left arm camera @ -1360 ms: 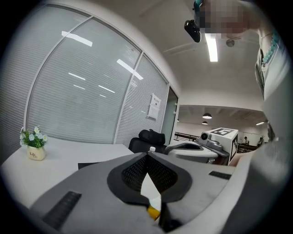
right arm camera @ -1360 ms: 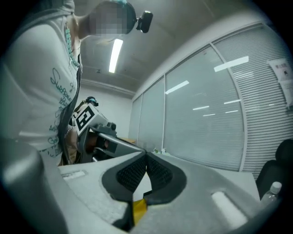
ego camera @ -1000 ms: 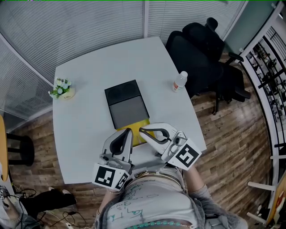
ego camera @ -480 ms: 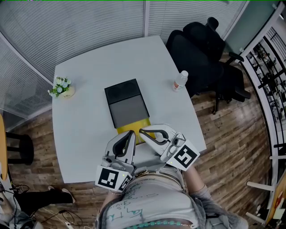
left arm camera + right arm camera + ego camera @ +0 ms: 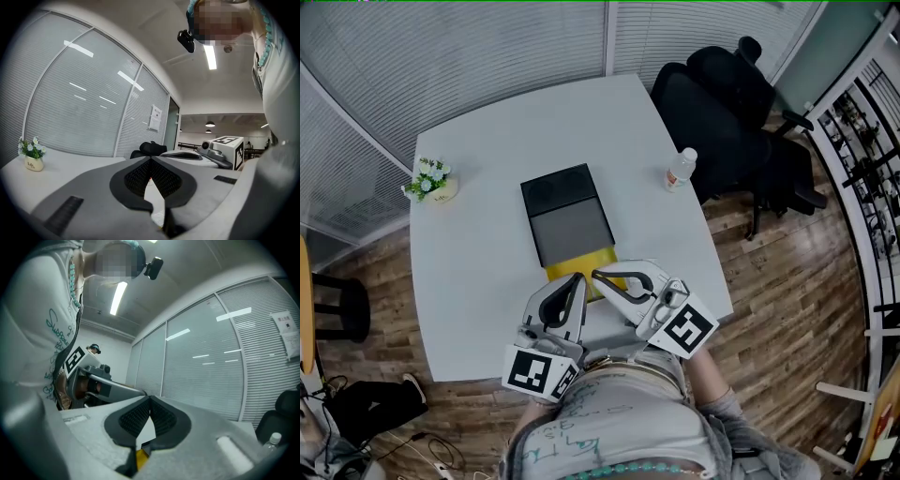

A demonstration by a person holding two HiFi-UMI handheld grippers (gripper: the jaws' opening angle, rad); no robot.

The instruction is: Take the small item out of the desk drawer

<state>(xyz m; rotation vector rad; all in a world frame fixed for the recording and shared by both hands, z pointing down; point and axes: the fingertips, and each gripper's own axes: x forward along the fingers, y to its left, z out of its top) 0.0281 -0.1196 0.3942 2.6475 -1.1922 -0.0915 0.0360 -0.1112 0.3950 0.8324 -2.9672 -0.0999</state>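
Head view shows the white table point(image 5: 469, 281) with a flat black box point(image 5: 567, 211) at its middle, and from the box's near end a yellow drawer point(image 5: 579, 265) sticks out toward the person. The left gripper point(image 5: 577, 277) and the right gripper point(image 5: 595, 274) sit side by side just over the drawer's near edge, tips close to each other and pointing level. Each gripper view shows its 2 jaws closed tip to tip with nothing pinched between them. A patch of yellow shows under the right gripper's jaws, so it hangs right above the drawer. The small item is visible in no view; I judge that it lies inside the drawer, either under the grippers or in the part the box covers. The drawer looks only partly out, so the step in hand is probably getting it open far enough to reach in. To do that well, 1 gripper should steady the box so it does not slide on the smooth table, while the other draws the drawer straight out without twisting. The picking jaws must then part, tip downward and descend only once the item is seen. The water bottle point(image 5: 679, 170) and the flower pot point(image 5: 431, 184) stand well apart and are no hindrance.
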